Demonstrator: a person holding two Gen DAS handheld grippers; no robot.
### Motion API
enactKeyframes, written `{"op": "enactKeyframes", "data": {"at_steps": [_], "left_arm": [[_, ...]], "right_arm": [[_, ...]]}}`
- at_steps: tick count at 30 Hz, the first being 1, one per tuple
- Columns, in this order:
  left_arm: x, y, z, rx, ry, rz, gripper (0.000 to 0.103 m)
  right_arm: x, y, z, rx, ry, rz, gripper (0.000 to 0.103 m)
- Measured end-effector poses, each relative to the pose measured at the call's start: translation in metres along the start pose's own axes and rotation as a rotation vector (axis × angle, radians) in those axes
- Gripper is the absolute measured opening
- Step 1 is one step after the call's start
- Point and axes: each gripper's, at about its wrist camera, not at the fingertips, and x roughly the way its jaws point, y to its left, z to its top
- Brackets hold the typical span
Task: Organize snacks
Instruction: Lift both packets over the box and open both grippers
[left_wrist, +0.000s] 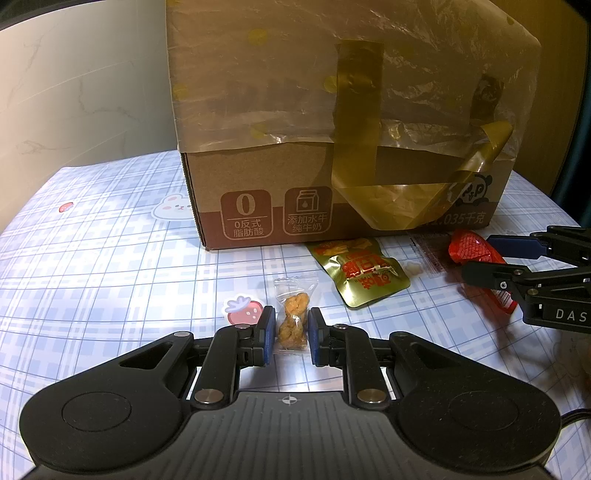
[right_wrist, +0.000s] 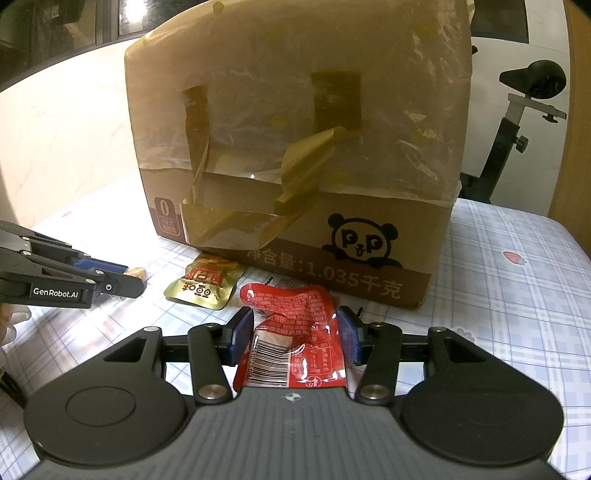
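On the table: plaid cloth (left_wrist: 110, 258) with strawberry and rabbit prints; three loose snacks lie in front of a cardboard box (left_wrist: 332, 184).
Box: stands at 12 o'clock in both wrist views, draped in a plastic bag liner (left_wrist: 295, 92) held by gold tape (opening out of frame, so contents unknown).
Left gripper (left_wrist: 291, 332): jaws narrowed around a clear-wrapped snack (left_wrist: 293, 317), blue pads flanking it on both sides; whether they already press the wrapper, I cannot tell.
Right gripper (right_wrist: 295, 332): pads set either side of a red snack packet (right_wrist: 295, 332), barcode end toward the camera; the right pad touches the foil, the left looks just apart, so grip is uncertain too.
Gold snack pouch (left_wrist: 360, 273): flat on the cloth between the two grippers, just below the box's front edge, untouched.
Step in hand: judged as the pick, both hands closing on one snack each.
Progress: early by the look of it; all three visible snacks are on the table.
Next move calls for: firm closure on each wrapper, then a lift high enough to clear the box's tall front wall.
Risk: slick foil may slide from the pads; loose tape could snag.
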Motion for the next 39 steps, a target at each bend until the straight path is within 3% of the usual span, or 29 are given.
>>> {"op": "enactKeyframes", "data": {"at_steps": [8, 12, 21, 27, 31, 34, 39], "left_arm": [[0.000, 0.002, 0.003, -0.007, 0.016, -0.008, 0.020], [-0.007, 0.009, 0.005, -0.037, 0.031, -0.051, 0.019], [-0.070, 0.023, 0.024, -0.004, -0.115, -0.124, 0.019], [-0.118, 0.037, 0.067, 0.016, -0.278, -0.177, 0.019], [-0.137, 0.044, 0.108, 0.033, -0.391, -0.198, 0.019], [-0.134, 0.049, 0.141, 0.037, -0.434, -0.180, 0.020], [-0.100, 0.076, 0.189, -0.086, -0.381, -0.156, 0.020]], "right_arm": [[0.000, 0.000, 0.000, -0.001, -0.001, 0.001, 0.052], [-0.005, -0.001, -0.001, 0.008, -0.011, 0.002, 0.052], [-0.070, 0.002, 0.017, -0.014, -0.100, 0.023, 0.052], [-0.122, 0.007, 0.069, -0.095, -0.259, 0.046, 0.052], [-0.134, 0.013, 0.118, -0.133, -0.357, 0.098, 0.052], [-0.115, 0.019, 0.155, -0.155, -0.354, 0.124, 0.052], [-0.061, 0.035, 0.199, -0.191, -0.272, 0.106, 0.052]]}}
